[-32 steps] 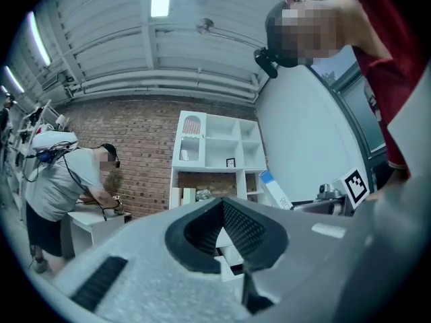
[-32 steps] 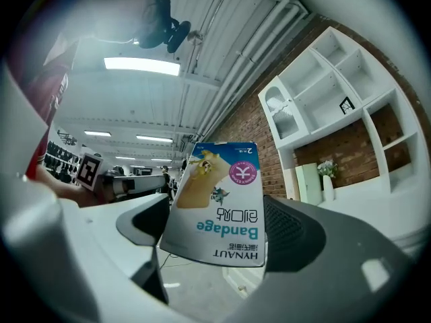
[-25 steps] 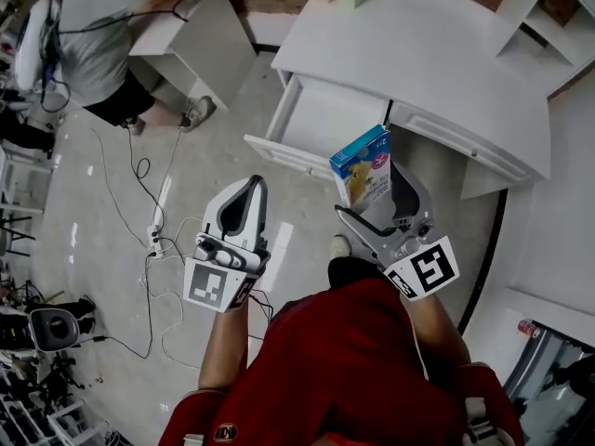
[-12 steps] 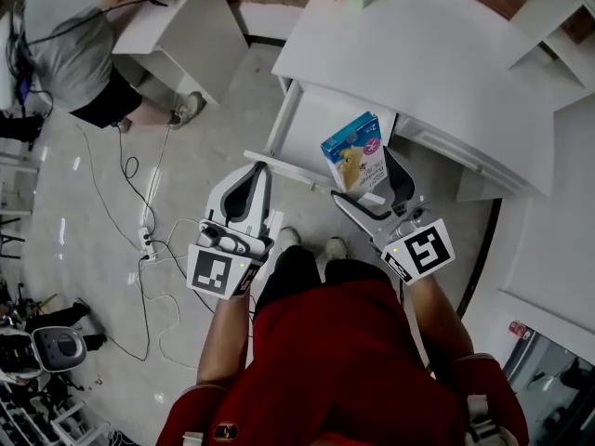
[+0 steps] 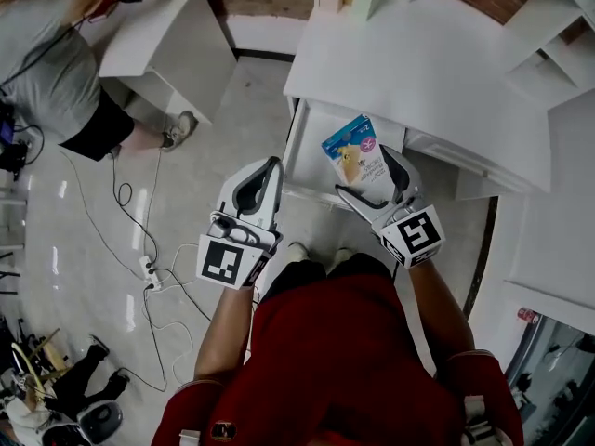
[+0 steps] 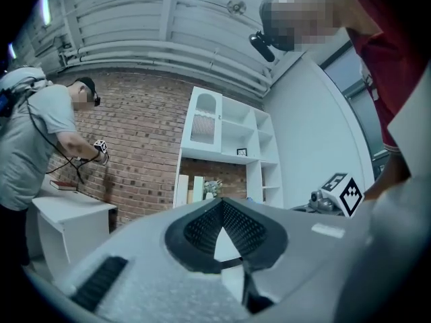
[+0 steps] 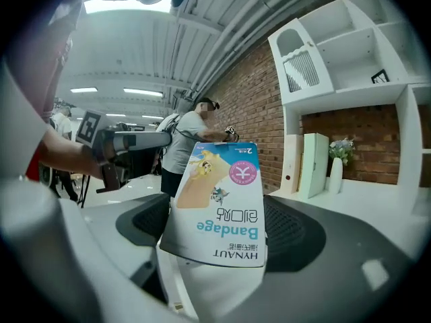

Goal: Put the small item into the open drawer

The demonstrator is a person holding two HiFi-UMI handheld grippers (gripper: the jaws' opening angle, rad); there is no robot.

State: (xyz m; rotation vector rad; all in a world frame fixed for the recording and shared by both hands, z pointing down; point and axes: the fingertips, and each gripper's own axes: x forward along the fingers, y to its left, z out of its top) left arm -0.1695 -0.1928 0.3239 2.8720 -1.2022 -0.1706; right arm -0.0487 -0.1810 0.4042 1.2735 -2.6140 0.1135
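**Tally at the desk**

Grippers: two, the left gripper (image 5: 269,165) and the right gripper (image 5: 372,177). Bandage box (image 5: 358,149): one. Open drawer (image 5: 314,142): one. White desk (image 5: 418,63): one. Smaller white table (image 5: 158,35): one. Bystander (image 5: 56,68): one. Power strip (image 5: 149,269): one. Vase (image 7: 336,173): one.

Person in grey shirt (image 5: 46,68), floor cables (image 5: 149,269), brick wall (image 6: 135,147), white shelving (image 6: 225,136)

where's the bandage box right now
Head view, right of centre: the bandage box is clamped in the right gripper, held over the open drawer.
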